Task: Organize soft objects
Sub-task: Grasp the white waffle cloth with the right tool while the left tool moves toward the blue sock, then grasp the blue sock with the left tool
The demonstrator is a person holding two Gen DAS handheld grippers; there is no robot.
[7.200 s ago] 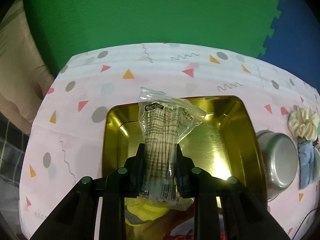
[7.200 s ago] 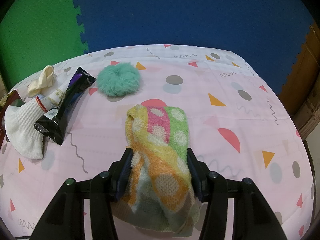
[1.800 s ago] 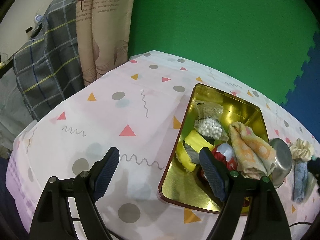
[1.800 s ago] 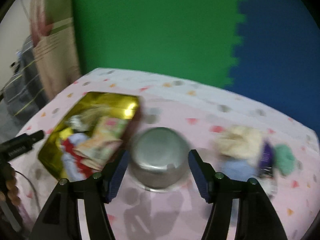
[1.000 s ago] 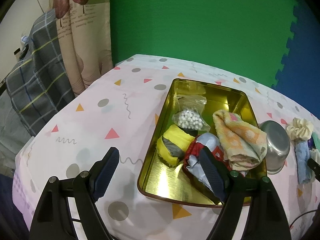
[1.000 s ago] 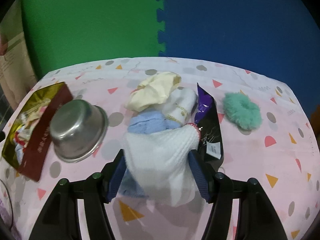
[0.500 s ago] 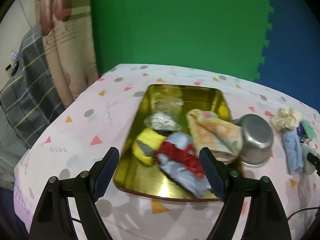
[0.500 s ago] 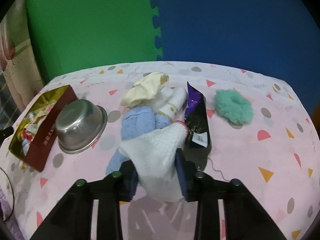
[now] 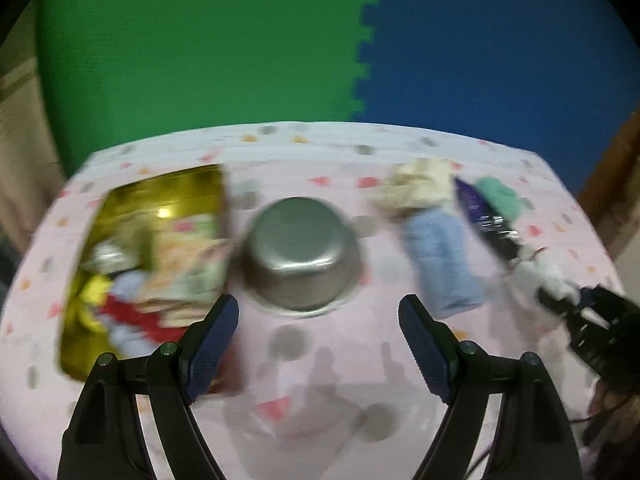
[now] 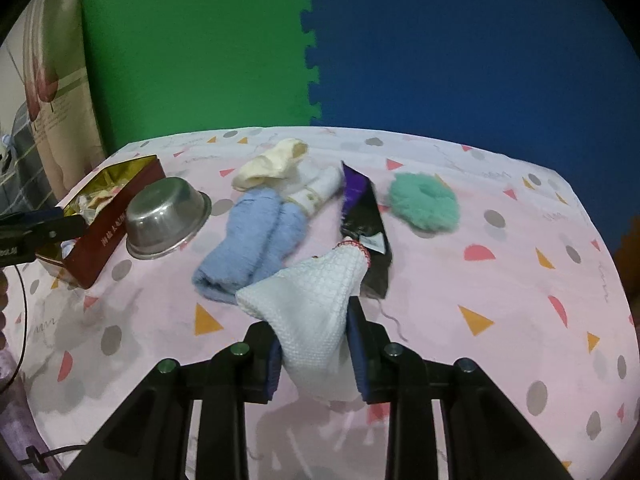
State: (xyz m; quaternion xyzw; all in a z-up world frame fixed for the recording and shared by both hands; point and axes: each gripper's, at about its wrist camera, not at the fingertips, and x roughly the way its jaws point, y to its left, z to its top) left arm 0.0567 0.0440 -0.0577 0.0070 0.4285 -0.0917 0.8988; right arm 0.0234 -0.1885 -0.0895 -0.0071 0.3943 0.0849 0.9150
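Note:
My right gripper (image 10: 314, 354) is shut on a white knit sock (image 10: 316, 300) and holds it just above the pink tablecloth. Beyond it lie a blue rolled towel (image 10: 256, 236), a cream scrunchie (image 10: 272, 162), a white sock (image 10: 316, 192), a dark purple packet (image 10: 362, 216) and a teal scrunchie (image 10: 424, 202). My left gripper (image 9: 318, 344) is open and empty, above the cloth in front of the steel bowl (image 9: 300, 250). The gold tray (image 9: 124, 204) at left holds several soft items. The left wrist view is blurred.
The upturned steel bowl (image 10: 164, 216) sits between the tray (image 10: 108, 232) and the blue towel. My left gripper's tip (image 10: 52, 228) shows at the far left of the right wrist view. Green and blue foam mats stand behind the table.
My right gripper has closed on the white sock and lifted it slightly. My left gripper has swung right, from over the tray to in front of the steel bowl.

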